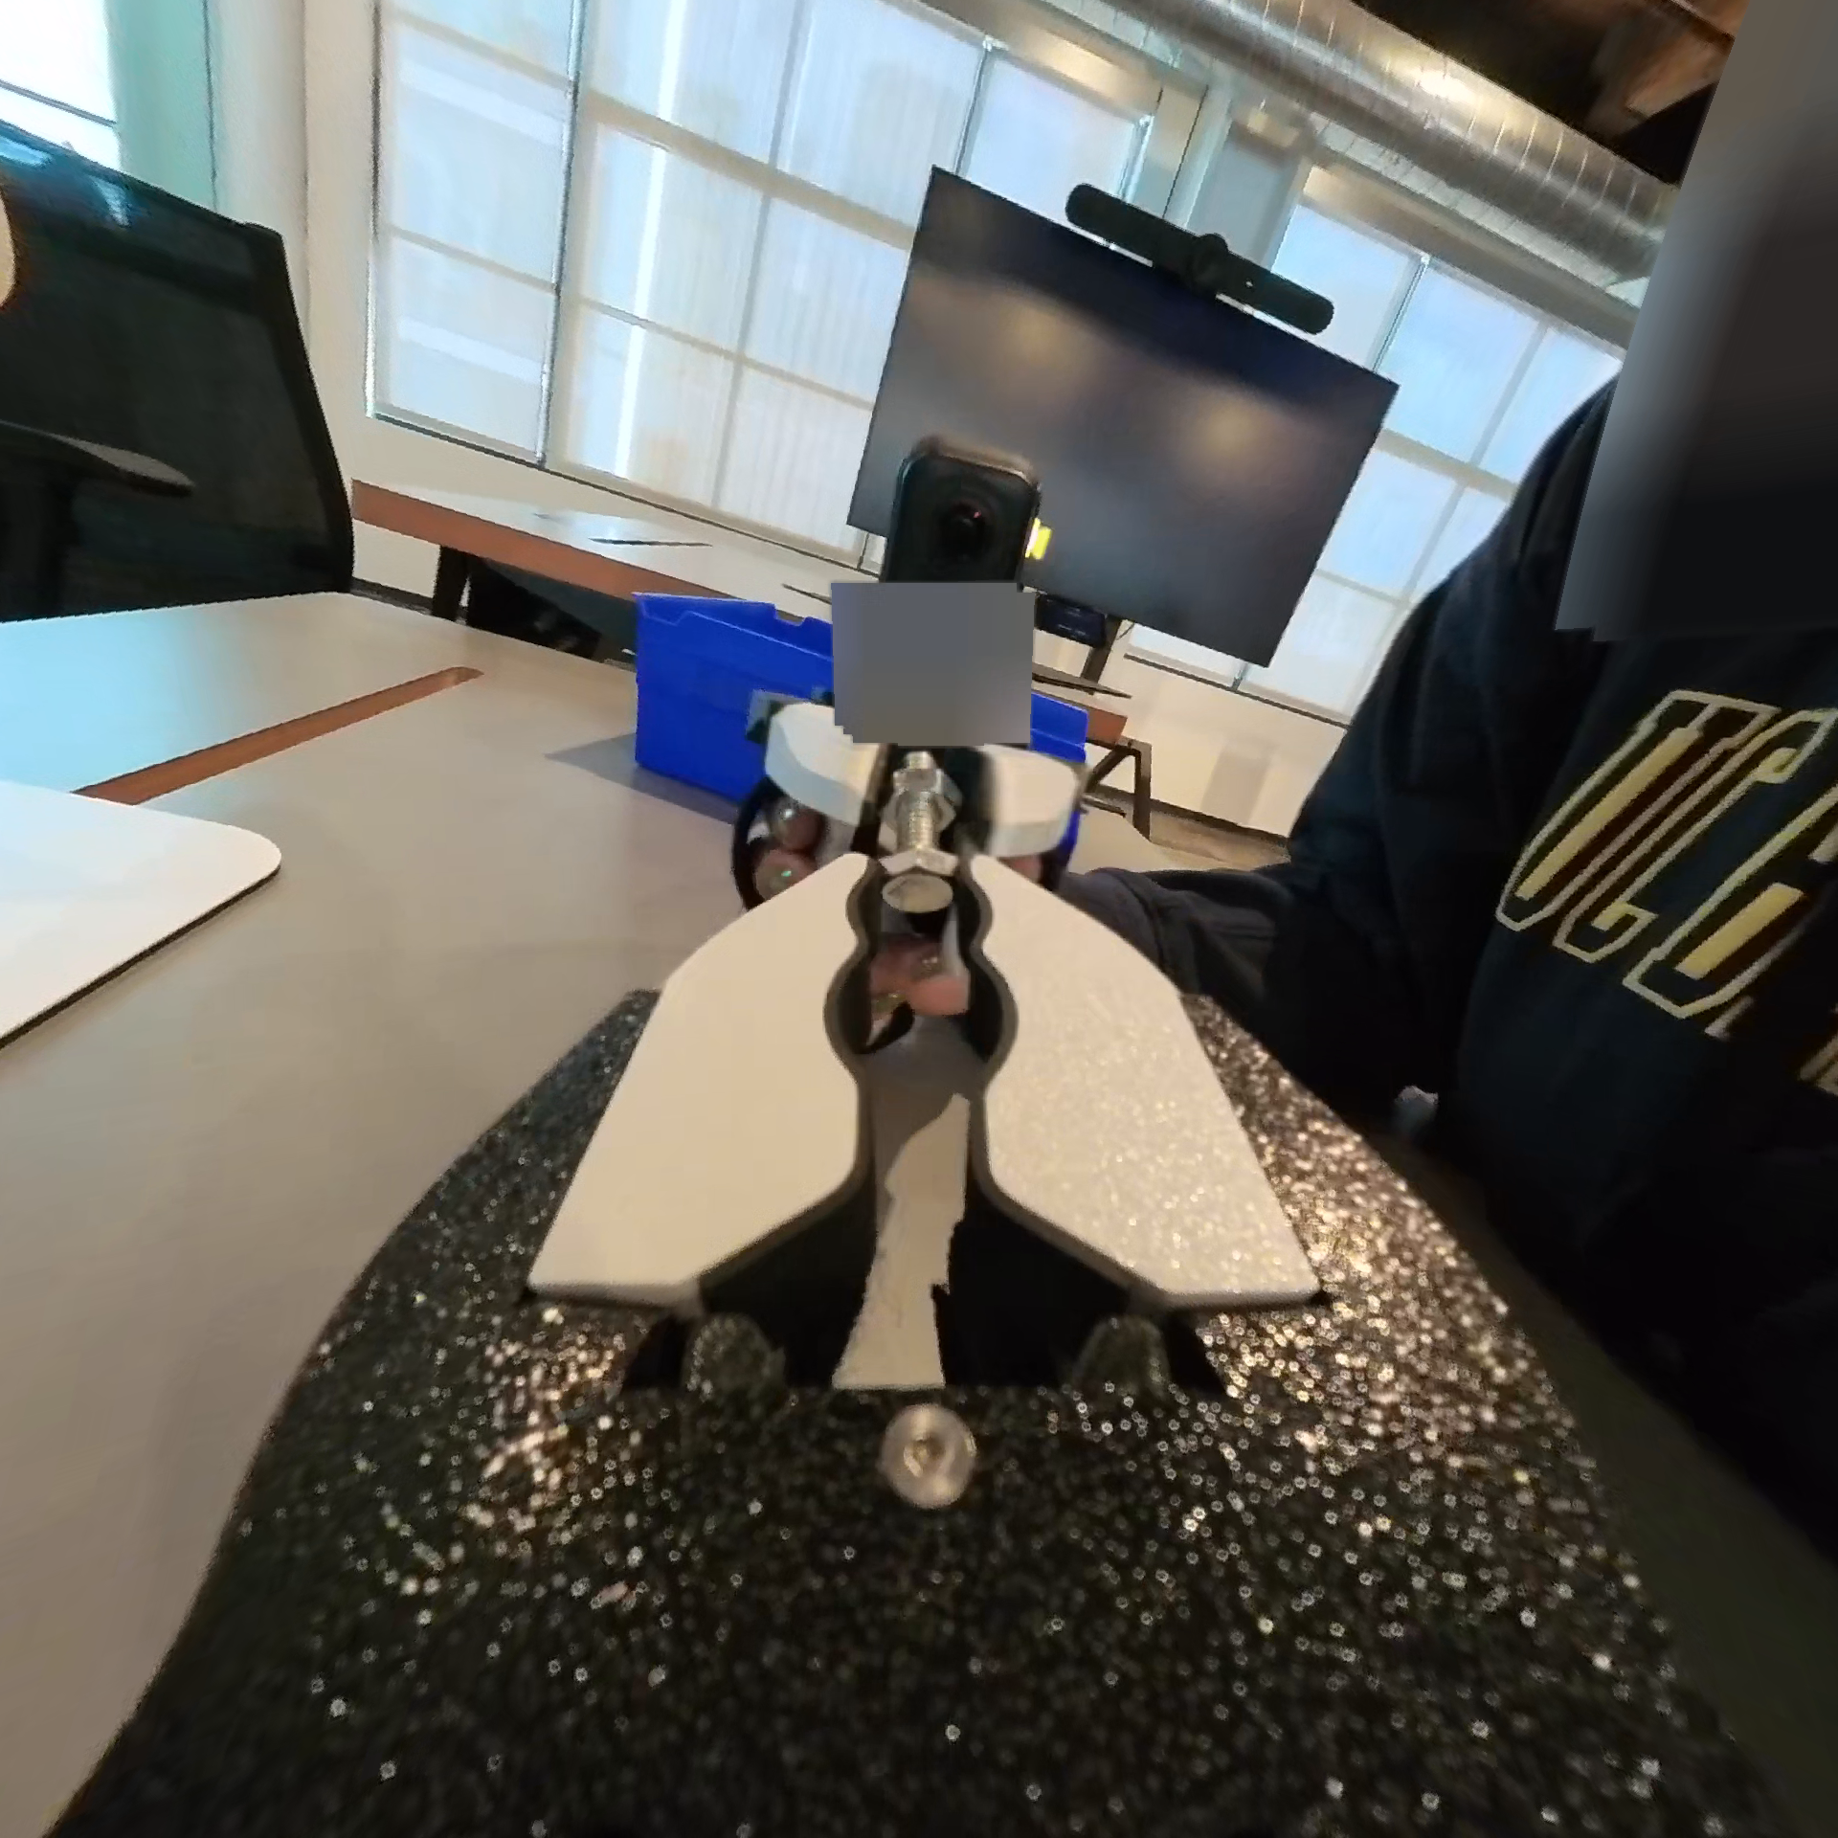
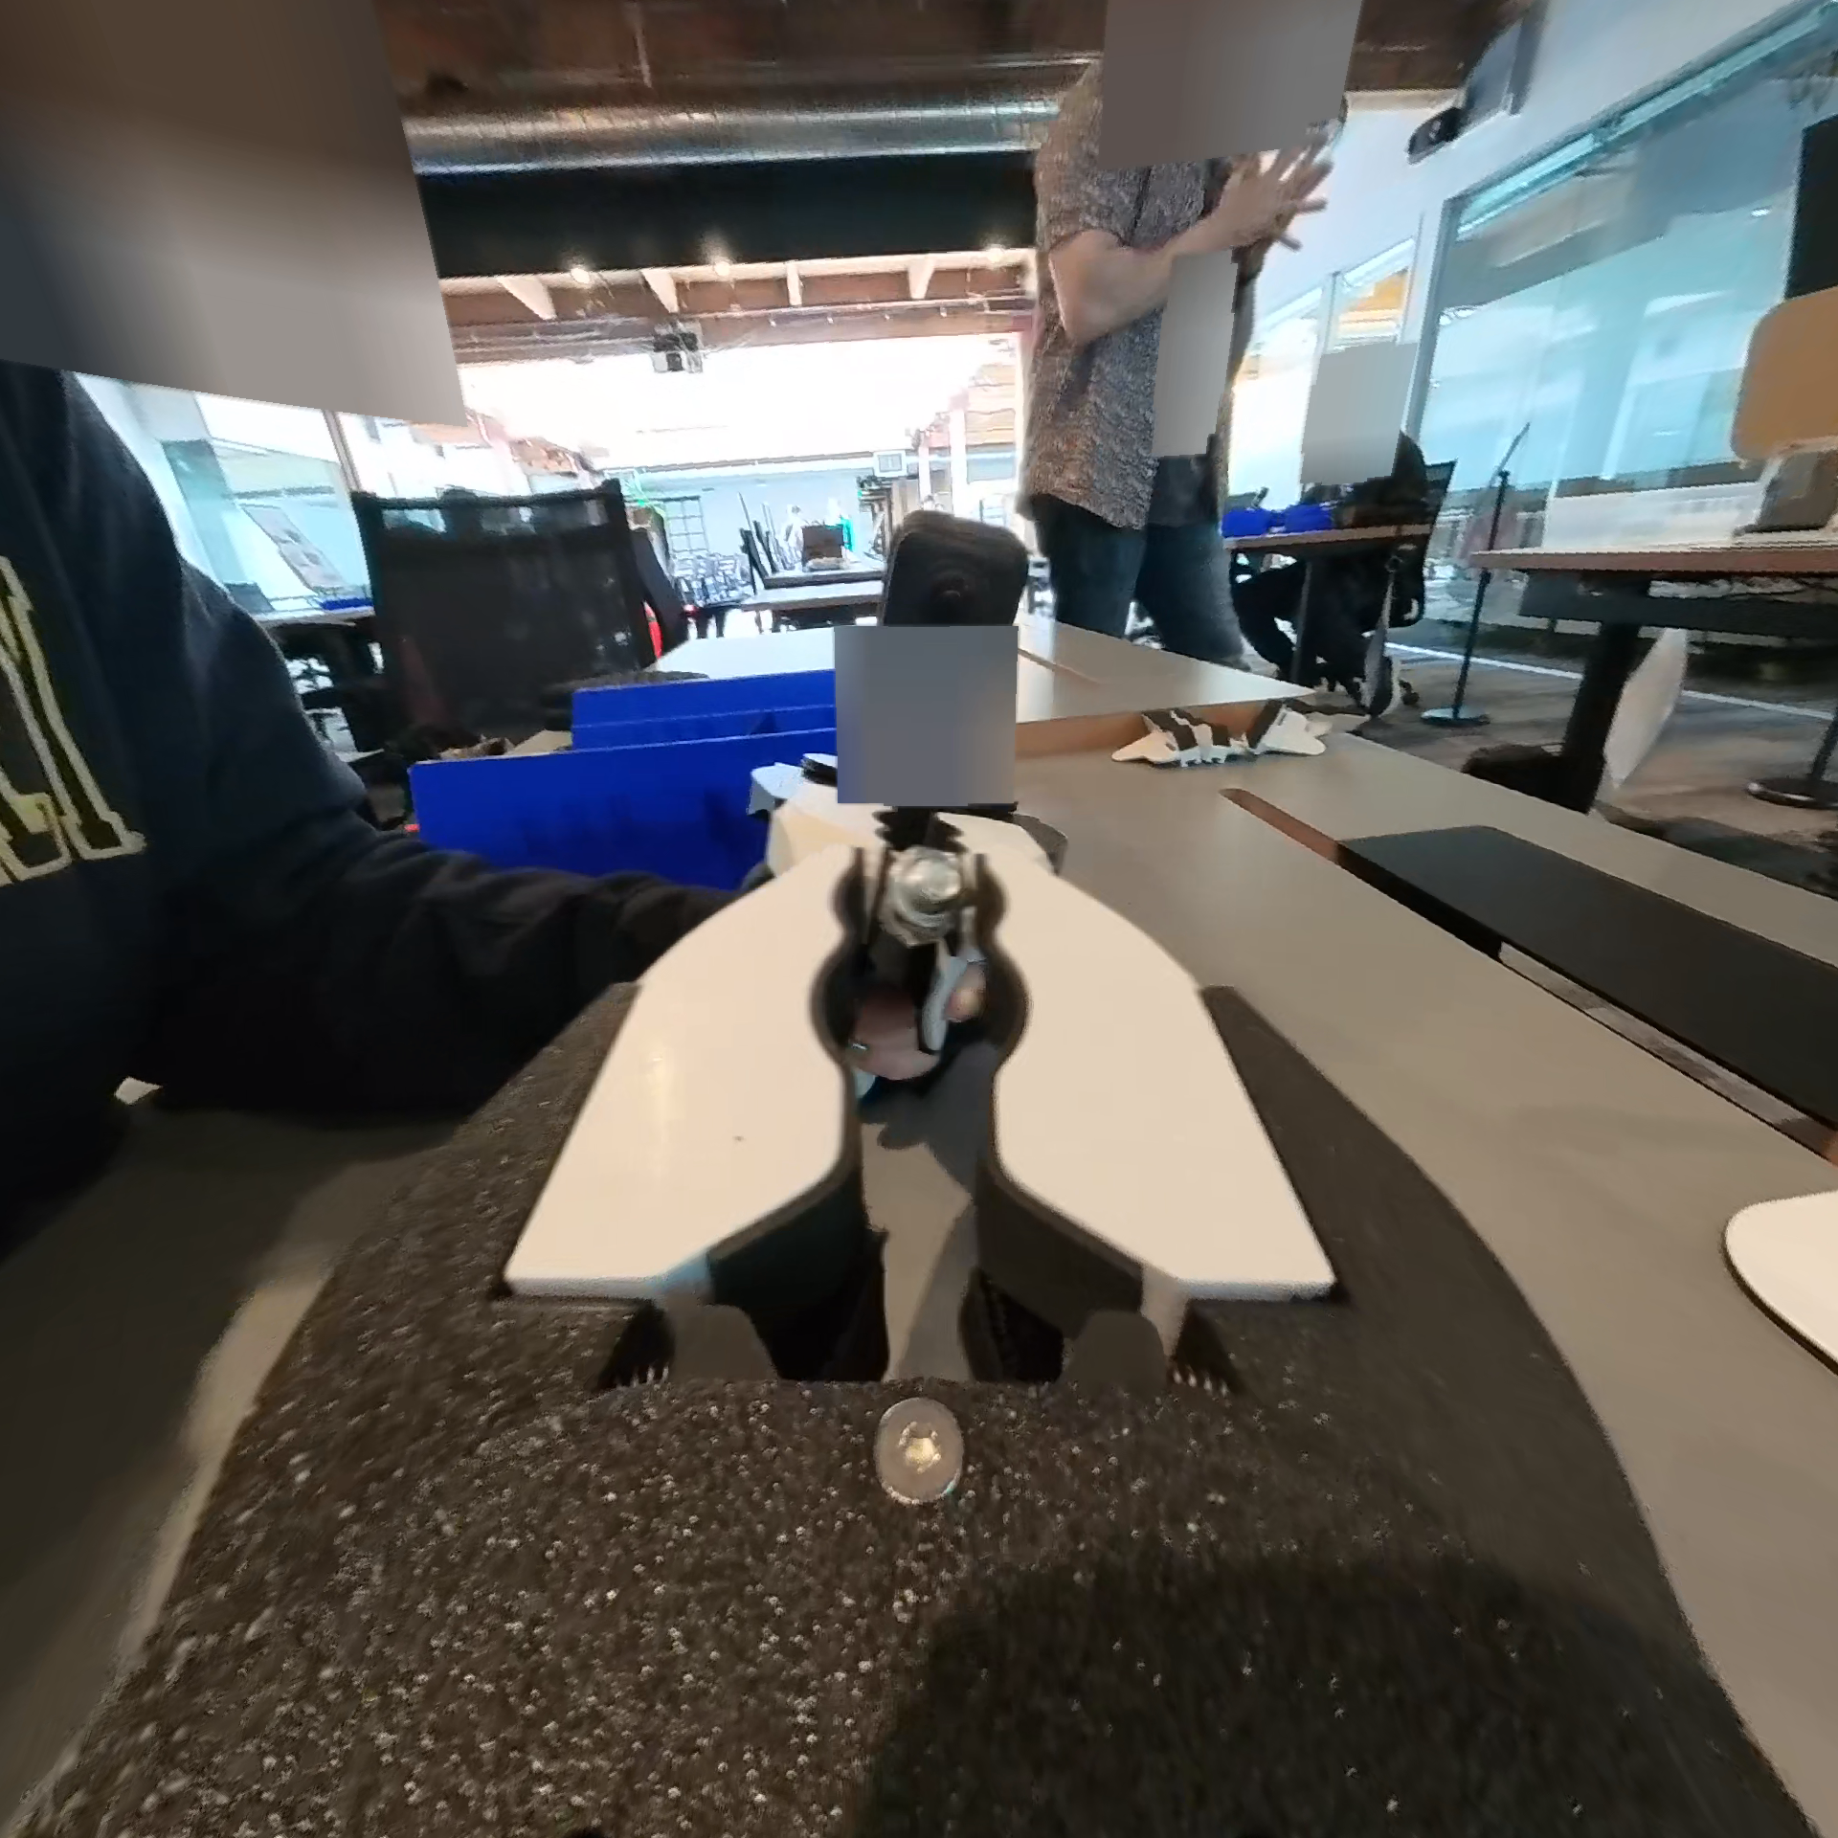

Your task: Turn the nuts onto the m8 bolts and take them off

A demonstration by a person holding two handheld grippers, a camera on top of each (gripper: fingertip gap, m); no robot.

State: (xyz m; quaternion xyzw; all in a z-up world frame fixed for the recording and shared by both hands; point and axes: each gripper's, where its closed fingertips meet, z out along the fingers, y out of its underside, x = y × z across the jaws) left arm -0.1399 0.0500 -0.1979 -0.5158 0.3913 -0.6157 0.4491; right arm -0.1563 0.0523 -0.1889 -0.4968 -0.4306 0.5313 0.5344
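Bolt (image 1: 913,830) head half hidden between left gripper (image 1: 913,885) pads, clamped; shank pointing toward 12 o'clock; right gripper (image 2: 920,900) clamped on blurred nut (image 2: 923,900).

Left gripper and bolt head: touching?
Touching. In the left wrist view the left gripper has its fingers closed on both sides of the bolt head.

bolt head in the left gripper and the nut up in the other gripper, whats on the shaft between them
In the left wrist view, bare silver thread runs from the bolt head up to the nut; nothing else sits on that stretch.
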